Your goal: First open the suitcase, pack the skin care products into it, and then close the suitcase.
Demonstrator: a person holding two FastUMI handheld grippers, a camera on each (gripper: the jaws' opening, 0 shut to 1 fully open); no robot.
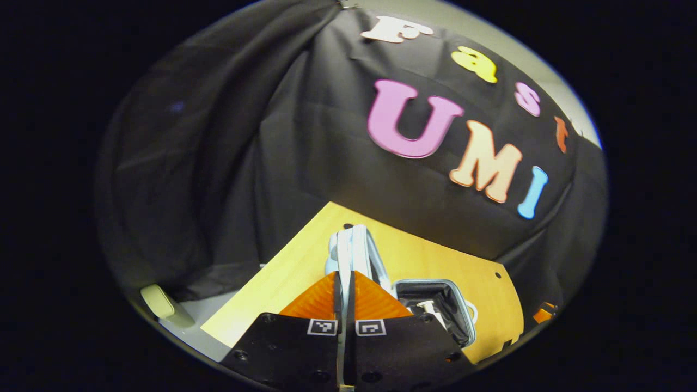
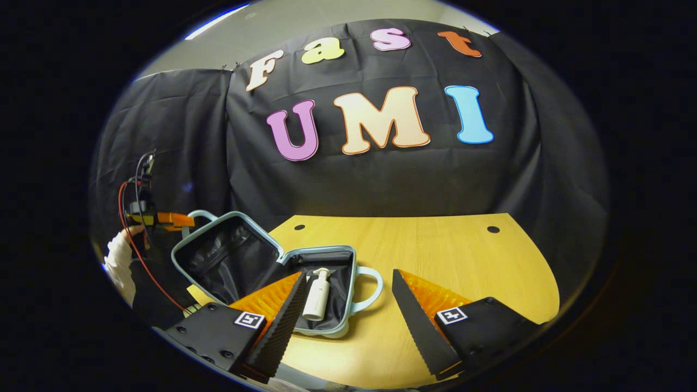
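One wooden table [image 2: 435,250] | left jaws clamp suitcase lid [image 1: 354,247] | right jaws apart

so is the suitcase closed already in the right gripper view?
No, the suitcase lies open on the table, lid raised, with a white pump bottle inside.

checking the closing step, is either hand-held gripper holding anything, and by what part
The left hand-held gripper is pinched on the raised suitcase lid at its rim. The right hand-held gripper is open and holds nothing.
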